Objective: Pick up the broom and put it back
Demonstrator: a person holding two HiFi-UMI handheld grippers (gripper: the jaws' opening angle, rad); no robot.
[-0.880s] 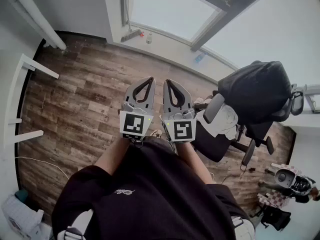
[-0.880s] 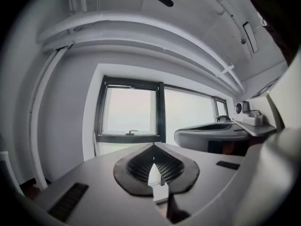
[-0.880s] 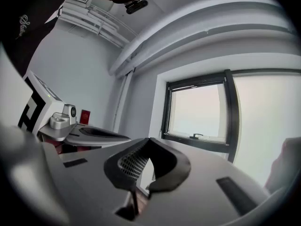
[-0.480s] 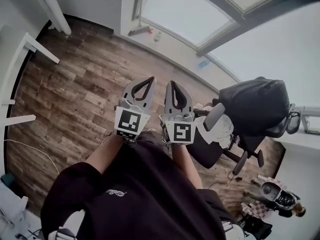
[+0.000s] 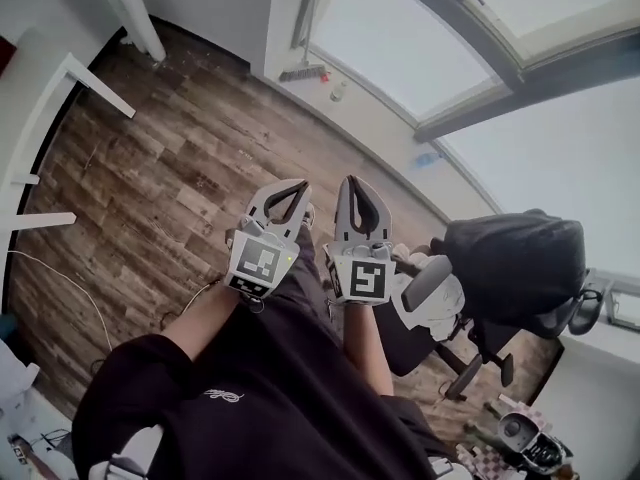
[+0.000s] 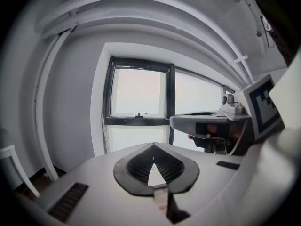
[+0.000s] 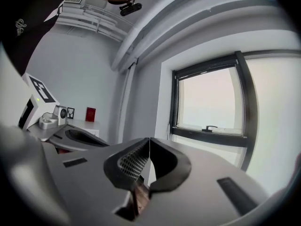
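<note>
- Head view: the left hand-held gripper [image 5: 298,186] and the right hand-held gripper [image 5: 348,182] sit side by side in front of me. Both are closed, tips together, with nothing between them.
- The broom [image 5: 302,70] leans against the wall under the window [image 5: 400,38], well ahead of the left gripper's tips and far out of reach.
- Over the last second the wooden floor [image 5: 180,158] has swung round, and the office chair [image 5: 510,268] has slid further off to the right gripper's side. The broom now lines up more squarely ahead. I read that as the approach continuing, with no pick-up begun.
- Left gripper view: the hand-held gripper [image 6: 153,158] has its pads meeting at the tip and is empty. The window fills the view beyond it. I cannot pick out the broom with any confidence.
- Right gripper view: this hand-held gripper [image 7: 149,139] is likewise shut on nothing and faces the window. Whichever one takes the handle must open first.
</note>
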